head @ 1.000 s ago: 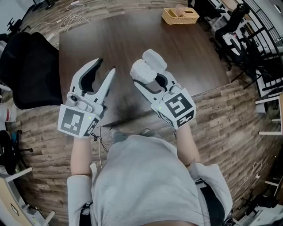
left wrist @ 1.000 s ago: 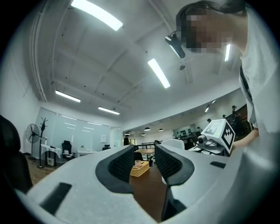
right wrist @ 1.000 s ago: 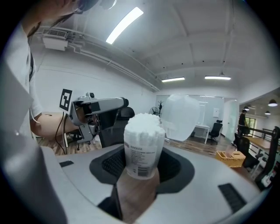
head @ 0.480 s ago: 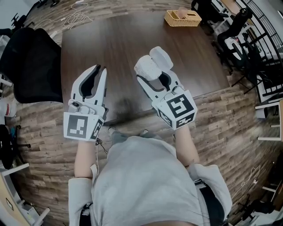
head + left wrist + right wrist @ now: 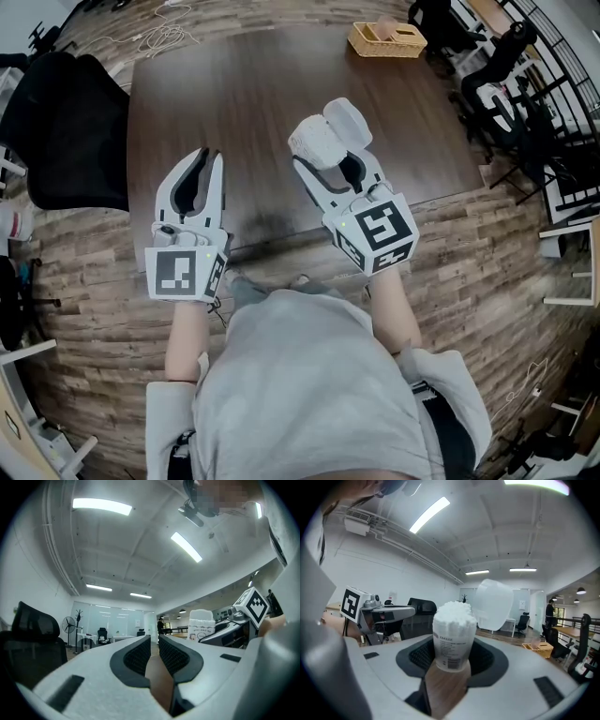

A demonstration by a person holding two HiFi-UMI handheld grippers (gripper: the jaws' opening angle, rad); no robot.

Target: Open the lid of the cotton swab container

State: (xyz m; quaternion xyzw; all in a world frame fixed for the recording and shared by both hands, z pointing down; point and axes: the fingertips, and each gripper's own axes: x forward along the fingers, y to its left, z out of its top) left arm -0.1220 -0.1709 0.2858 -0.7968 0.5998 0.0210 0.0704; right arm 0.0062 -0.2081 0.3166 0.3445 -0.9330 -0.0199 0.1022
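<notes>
We log two hand-held units, left gripper (image 5: pixel 210 157) and right gripper (image 5: pixel 323 161). Both have white moulded shells with black ribbed pads (image 5: pixel 136 656) lining the jaws. Each carries a marker cube (image 5: pixel 184 273) toward six o'clock, black squares on white, with a small green light beside it. The wearer has a pale grey shirt (image 5: pixel 300 375), short sleeves (image 5: pixel 161 417), and a black strap (image 5: pixel 448 433) at five o'clock.

The cotton swab container (image 5: pixel 451 644) is a small clear round tub with a printed label and barcode on its side; it stands upright, gripped by its lower half between the jaws of the right gripper (image 5: pixel 451 657); white swab heads fill its uncovered mouth; its lid (image 5: pixel 493 604), round and translucent white, stands open, tipped back at the tub's far right edge in that gripper's own view.
</notes>
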